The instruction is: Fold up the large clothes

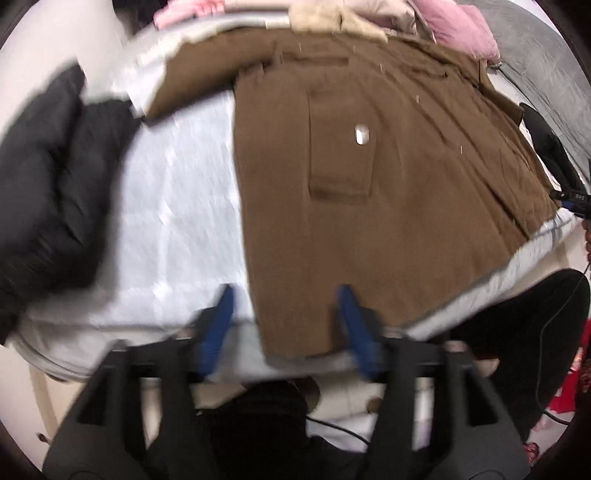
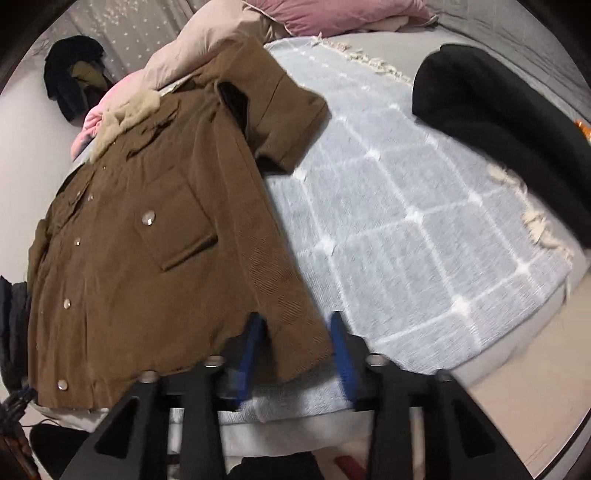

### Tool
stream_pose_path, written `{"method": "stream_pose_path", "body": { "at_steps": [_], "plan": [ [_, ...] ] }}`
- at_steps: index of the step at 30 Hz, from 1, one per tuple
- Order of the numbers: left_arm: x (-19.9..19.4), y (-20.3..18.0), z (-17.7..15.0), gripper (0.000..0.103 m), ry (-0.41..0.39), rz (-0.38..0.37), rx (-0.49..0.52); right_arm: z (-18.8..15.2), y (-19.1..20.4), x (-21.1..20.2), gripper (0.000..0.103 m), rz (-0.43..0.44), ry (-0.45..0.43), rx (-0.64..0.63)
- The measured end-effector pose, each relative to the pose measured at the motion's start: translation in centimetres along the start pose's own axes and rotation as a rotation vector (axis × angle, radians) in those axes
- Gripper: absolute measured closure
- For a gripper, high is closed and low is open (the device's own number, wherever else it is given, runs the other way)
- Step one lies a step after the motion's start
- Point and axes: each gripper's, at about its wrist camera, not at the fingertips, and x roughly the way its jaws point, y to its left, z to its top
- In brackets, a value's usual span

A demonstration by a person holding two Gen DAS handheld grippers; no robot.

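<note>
A brown corduroy jacket (image 1: pixel 369 206) with snap buttons, a chest pocket and a cream fleece collar lies spread flat on a light blue checked blanket (image 1: pixel 177 206). My left gripper (image 1: pixel 286 295) is open, its blue fingers either side of the jacket's hem corner at the near bed edge. In the right wrist view the jacket (image 2: pixel 147 240) lies left, one sleeve folded across toward the blanket (image 2: pixel 406 221). My right gripper (image 2: pixel 295 321) is open, its fingers astride the jacket's near hem corner.
A black garment (image 1: pixel 48 192) lies at the blanket's left; in the right view it (image 2: pixel 509 122) is at the far right. Pink and beige bedding (image 2: pixel 295 18) is piled at the head of the bed. Dark clothes (image 2: pixel 74 74) hang at the back left.
</note>
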Motion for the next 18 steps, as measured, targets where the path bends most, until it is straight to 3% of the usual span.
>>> {"method": "stream_pose_path", "body": {
  "at_steps": [3, 5, 9, 13, 15, 16, 18],
  "plan": [
    [-1.8, -0.5, 2.2, 0.027, -0.101, 0.018, 0.006, 1.3, 0.3, -1.5, 0.046, -0.006, -0.064, 0.004],
    [-2.0, -0.3, 3.7, 0.02, -0.135, -0.009, -0.003, 2.1, 0.8, -1.6, 0.044, 0.011, -0.088, 0.009],
    [-1.1, -3.2, 7.9, 0.02, -0.19, -0.103, -0.031, 5.4, 2.5, -0.9, 0.043, 0.036, -0.128, -0.003],
    [2.6, -7.2, 11.3, 0.019, -0.208, -0.196, -0.025, 9.7, 4.6, 1.3, 0.043, 0.066, -0.148, 0.005],
    [5.1, -8.7, 12.7, 0.019, -0.27, -0.237, -0.022, 11.8, 5.5, 2.8, 0.043, 0.053, -0.148, 0.009],
    [6.3, -9.3, 12.8, 0.019, -0.311, -0.24, -0.017, 12.7, 5.8, 3.6, 0.043, 0.038, -0.147, 0.009],
    [7.5, -10.8, 13.0, 0.019, -0.296, -0.175, 0.003, 14.1, 6.2, 4.9, 0.043, 0.003, -0.145, 0.015]
  ]
}}
